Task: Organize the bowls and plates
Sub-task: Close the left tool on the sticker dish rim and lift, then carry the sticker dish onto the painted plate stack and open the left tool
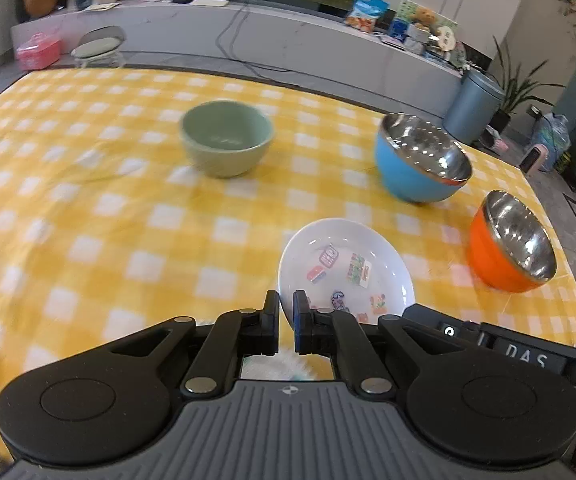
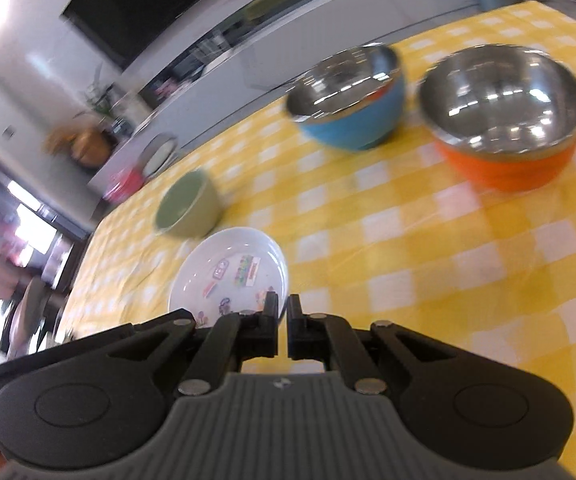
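A white plate (image 1: pixel 346 266) with small cartoon prints is gripped on opposite rims by both grippers over the yellow checked table (image 1: pixel 88 208). My left gripper (image 1: pixel 286 310) is shut on its near-left rim. My right gripper (image 2: pixel 283 312) is shut on the plate's (image 2: pixel 230 270) right rim. A green bowl (image 1: pixel 226 138) stands at the middle back. A blue steel-lined bowl (image 1: pixel 420 158) and an orange steel-lined bowl (image 1: pixel 510 242) stand at the right. They also show in the right wrist view: the green bowl (image 2: pixel 188 206), the blue bowl (image 2: pixel 348 96), the orange bowl (image 2: pixel 504 114).
The right gripper's body (image 1: pixel 520 354) lies just right of the plate. The table's far edge (image 1: pixel 248 76) runs behind the bowls. Beyond it are a chair (image 1: pixel 98 46), a grey bin (image 1: pixel 472 106) and a long counter.
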{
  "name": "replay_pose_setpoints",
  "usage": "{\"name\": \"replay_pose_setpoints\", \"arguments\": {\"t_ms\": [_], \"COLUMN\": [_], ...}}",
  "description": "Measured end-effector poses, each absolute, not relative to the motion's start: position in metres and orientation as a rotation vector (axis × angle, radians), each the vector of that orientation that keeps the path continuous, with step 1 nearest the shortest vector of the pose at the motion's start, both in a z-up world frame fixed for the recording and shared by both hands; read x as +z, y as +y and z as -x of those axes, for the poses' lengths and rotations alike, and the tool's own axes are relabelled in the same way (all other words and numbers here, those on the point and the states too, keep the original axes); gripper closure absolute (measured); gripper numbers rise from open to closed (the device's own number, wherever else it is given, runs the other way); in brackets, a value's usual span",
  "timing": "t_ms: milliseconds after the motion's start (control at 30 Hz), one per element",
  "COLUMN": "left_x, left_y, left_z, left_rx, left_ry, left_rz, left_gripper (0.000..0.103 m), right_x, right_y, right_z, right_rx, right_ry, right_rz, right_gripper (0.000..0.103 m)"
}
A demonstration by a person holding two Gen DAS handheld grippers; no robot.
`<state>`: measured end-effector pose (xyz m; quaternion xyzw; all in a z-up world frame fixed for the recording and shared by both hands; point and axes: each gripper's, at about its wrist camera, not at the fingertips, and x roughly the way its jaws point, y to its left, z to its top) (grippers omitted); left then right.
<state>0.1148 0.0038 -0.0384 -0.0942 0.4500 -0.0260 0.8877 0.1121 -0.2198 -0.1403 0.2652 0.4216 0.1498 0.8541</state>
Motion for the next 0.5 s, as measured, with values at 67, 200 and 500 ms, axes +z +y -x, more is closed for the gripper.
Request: {"name": "replay_pose_setpoints", "arguments": {"t_ms": [67, 200, 500], "left_x": [-0.036, -0.035, -0.045], "left_y": [0.013, 0.028, 0.053], "left_z": [-0.104, -0.086, -0.059], "left_rx": [-0.033, 0.002, 0.038], "left_ry": [0.940, 0.952, 1.002], "left_rz": [0.198, 0.215, 0.267], "left_gripper": [0.096, 0.095, 0.094], "right_x": [-0.140, -0.137, -0.140], "right_y": [-0.211, -0.189, -0.164], "right_z": [-0.108, -0.099, -0.088], "right_rx": [0.355, 0.423, 0.531], "right_ry": [0.890, 0.891, 0.906], "right_rz": [-0.529, -0.462, -0.359], "right_gripper": [0.102, 0.102, 0.102]}}
